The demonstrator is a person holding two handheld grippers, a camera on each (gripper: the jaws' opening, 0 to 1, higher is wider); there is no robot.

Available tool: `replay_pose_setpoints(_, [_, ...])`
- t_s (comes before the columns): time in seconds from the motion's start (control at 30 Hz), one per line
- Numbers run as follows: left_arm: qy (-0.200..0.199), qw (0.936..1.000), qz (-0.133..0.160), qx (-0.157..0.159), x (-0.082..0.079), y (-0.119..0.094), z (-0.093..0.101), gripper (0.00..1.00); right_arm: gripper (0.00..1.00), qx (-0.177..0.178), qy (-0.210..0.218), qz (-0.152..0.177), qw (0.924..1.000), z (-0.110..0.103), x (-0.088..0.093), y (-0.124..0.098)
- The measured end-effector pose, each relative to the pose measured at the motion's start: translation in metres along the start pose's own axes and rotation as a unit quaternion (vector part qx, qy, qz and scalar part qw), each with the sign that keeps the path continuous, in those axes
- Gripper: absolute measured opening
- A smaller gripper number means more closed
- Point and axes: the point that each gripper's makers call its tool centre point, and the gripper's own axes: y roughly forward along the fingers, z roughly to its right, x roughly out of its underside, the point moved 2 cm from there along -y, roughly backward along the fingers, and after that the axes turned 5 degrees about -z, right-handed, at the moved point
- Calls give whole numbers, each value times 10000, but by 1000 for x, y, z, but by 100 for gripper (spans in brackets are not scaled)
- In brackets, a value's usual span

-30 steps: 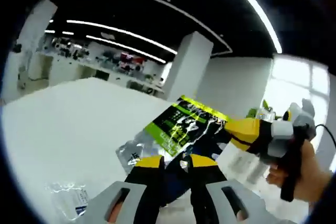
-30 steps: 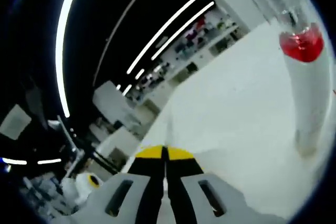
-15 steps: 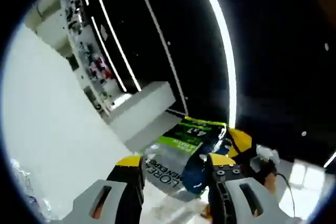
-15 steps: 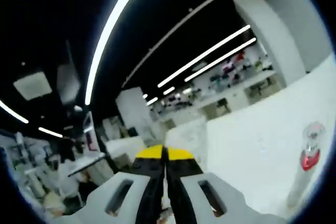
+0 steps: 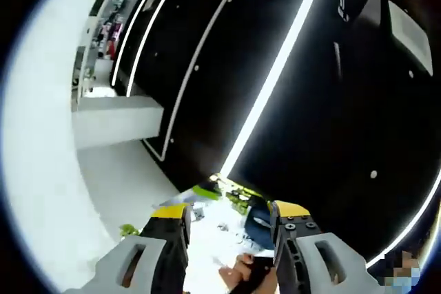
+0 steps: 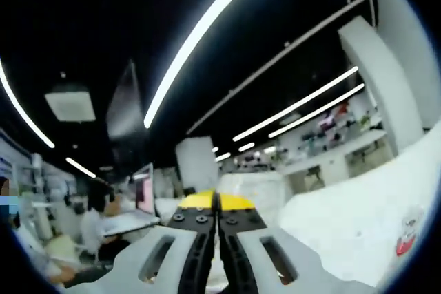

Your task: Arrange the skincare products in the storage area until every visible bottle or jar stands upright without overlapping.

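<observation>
Jaws of the left gripper (image 5: 229, 219) stand apart, holding nothing; a green-and-blue printed foil pouch (image 5: 242, 206) shows beyond them at 12 o'clock. Right gripper (image 6: 216, 203) jaws are pressed together, empty; a white red-capped bottle (image 6: 408, 237) lies at 4 o'clock.

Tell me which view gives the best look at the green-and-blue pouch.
The left gripper view. The green-and-blue pouch sits between the left claw's spread jaws, partly hidden and blurred, so contact is unclear. The right gripper view instead looks past the shut right claw to a red-capped white bottle at its edge.
</observation>
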Motion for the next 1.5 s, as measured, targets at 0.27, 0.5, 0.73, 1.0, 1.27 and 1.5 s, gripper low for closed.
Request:
replay_pose_setpoints(0.27, [-656, 9965, -314, 415, 18, 5, 9, 59, 0, -159, -135, 120, 9997, -8, -12, -2])
replay_pose_setpoints(0.5, [-629, 9953, -393, 627, 11, -1, 18, 24, 0, -206, 132, -5, 9997, -1, 28, -18])
replay_pose_setpoints(0.73, [-442, 9979, -410, 253, 10, -1, 5, 9, 0, -52, 68, 39, 10000, 12, 63, -34])
replay_pose_setpoints(1.0, [358, 9969, -291, -631, 6, -13, -3, 3, 0, 528, -827, -121, 9951, 35, 103, -55])
replay_pose_setpoints(1.27, [1473, 9725, -665, -1674, 13, -14, -19, 2, 0, 785, -587, -563, 9936, 72, 136, -67])
replay_pose_setpoints(1.5, [1914, 9561, -967, -1997, 22, -13, -15, 2, 0, 287, -156, -1262, 9915, 75, 147, -76])
